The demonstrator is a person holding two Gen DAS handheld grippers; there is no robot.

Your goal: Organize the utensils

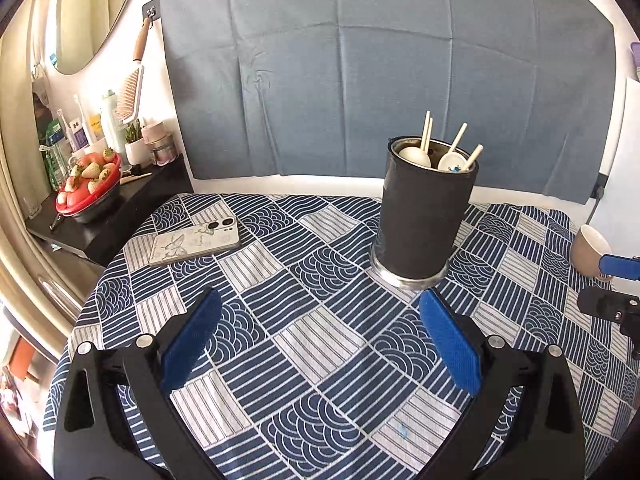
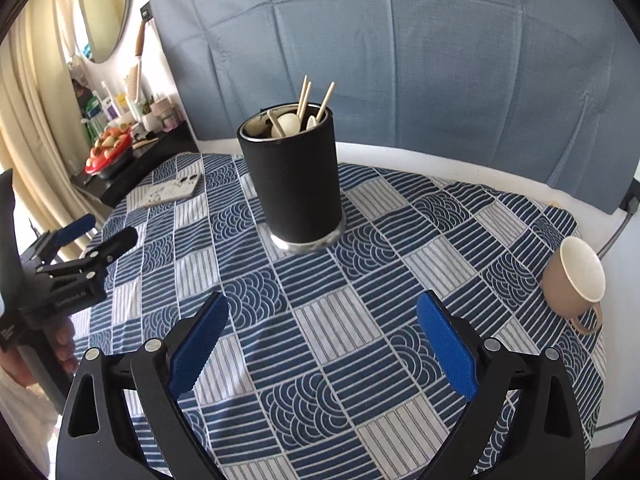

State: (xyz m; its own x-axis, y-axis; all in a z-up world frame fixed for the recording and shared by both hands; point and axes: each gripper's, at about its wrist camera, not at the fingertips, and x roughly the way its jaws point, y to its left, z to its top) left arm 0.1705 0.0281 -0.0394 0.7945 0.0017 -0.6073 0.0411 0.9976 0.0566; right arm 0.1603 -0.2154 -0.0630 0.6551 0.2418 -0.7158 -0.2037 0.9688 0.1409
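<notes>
A black cylindrical holder (image 1: 424, 220) stands upright on the blue patterned tablecloth (image 1: 320, 320), with white spoons (image 1: 416, 156) and pale chopsticks (image 1: 426, 130) standing in it. It also shows in the right wrist view (image 2: 294, 184), with the spoons (image 2: 288, 124) and chopsticks (image 2: 304, 96) inside. My left gripper (image 1: 320, 340) is open and empty, hovering above the cloth in front of the holder. My right gripper (image 2: 322, 344) is open and empty, also in front of the holder. The left gripper also shows at the left of the right wrist view (image 2: 100, 236).
A tan cup (image 2: 576, 280) lies tilted near the table's right edge. A phone (image 1: 196, 240) lies on the cloth at the far left. A side shelf (image 1: 100, 216) holds a red bowl of fruit (image 1: 90, 184) and bottles. A blue cloth (image 1: 380, 60) hangs behind.
</notes>
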